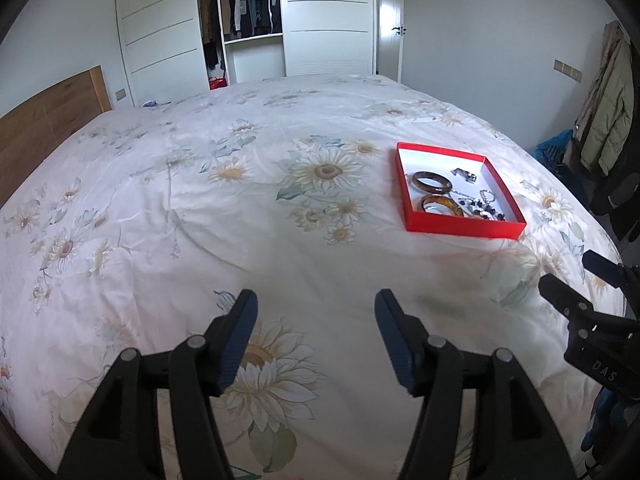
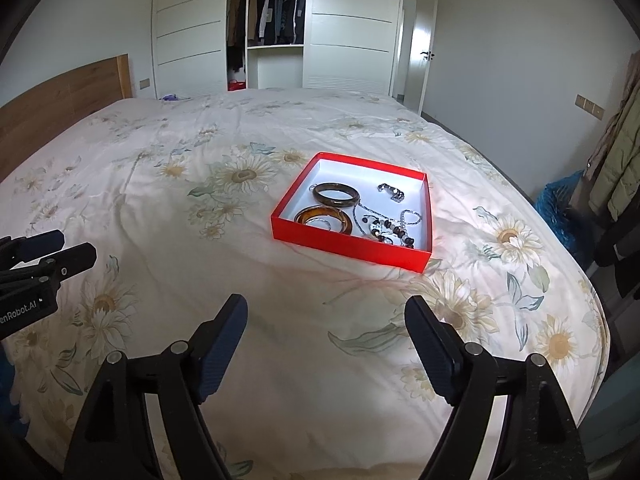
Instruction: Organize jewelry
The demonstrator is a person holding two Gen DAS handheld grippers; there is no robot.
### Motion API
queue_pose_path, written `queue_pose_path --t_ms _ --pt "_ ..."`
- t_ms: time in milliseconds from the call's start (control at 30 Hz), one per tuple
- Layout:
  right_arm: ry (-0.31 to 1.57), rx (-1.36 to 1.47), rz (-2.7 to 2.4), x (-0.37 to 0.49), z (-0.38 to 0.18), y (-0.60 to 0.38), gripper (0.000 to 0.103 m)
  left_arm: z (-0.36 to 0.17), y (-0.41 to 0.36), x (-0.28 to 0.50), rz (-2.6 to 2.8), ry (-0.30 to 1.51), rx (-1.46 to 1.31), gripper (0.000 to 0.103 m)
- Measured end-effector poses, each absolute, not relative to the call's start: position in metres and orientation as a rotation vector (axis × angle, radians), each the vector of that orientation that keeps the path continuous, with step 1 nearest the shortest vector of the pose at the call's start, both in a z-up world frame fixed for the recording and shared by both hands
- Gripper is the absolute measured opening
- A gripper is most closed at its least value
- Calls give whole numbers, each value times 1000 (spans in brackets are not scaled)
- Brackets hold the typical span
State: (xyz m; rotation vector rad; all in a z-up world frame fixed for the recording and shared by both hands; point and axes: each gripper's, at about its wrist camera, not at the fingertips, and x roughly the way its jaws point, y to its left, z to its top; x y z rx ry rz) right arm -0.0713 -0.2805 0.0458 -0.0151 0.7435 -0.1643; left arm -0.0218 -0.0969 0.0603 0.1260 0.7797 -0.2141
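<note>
One red tray point(image 2: 348, 250), shallow, white inside, sits on the bed point(image 2: 200, 272) toward its right side, flat on the floral duvet. Inside, counted: two bangles, one dark brown bangle point(image 2: 335, 194) further back and one amber bangle point(image 2: 324, 218) nearer the front wall, close together; whether they touch is hard to say. One beaded string point(image 2: 390, 234) with dark and pale beads lies in the front right part, tangled with a thin silver chain point(image 2: 410, 216); how many separate strands there are cannot be made out. One small silvery piece point(image 2: 391, 192) near the back right, too small to name. The tray's front wall hides the low edge of the amber bangle and some beads.

Two grippers. Left gripper point(image 1: 316, 336) hovers over bare duvet, jaws apart at a medium gap, nothing between them, touching nothing; tray is ahead and to its right, well apart. Right gripper point(image 2: 326, 344) hovers likewise, jaws spread wider, empty, tray ahead and clear of the fingertips. Each gripper shows at the edge of the other's view, partly cut off.

Background: wooden headboard point(image 2: 60, 92), one open wardrobe point(image 2: 276, 12) with hanging clothes, coats point(image 2: 618, 160) at the right edge, partly cut off.
</note>
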Motion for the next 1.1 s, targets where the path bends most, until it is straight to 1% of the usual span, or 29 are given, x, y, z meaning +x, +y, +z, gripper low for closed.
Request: queue_pose_path --t_ms 200,1100 --pt "752 0 -168 -71 42 -284 81 60 -102 -24 -214 774 145 62" --pt "759 10 -170 -69 43 -287 83 57 -106 -26 -217 779 149 64"
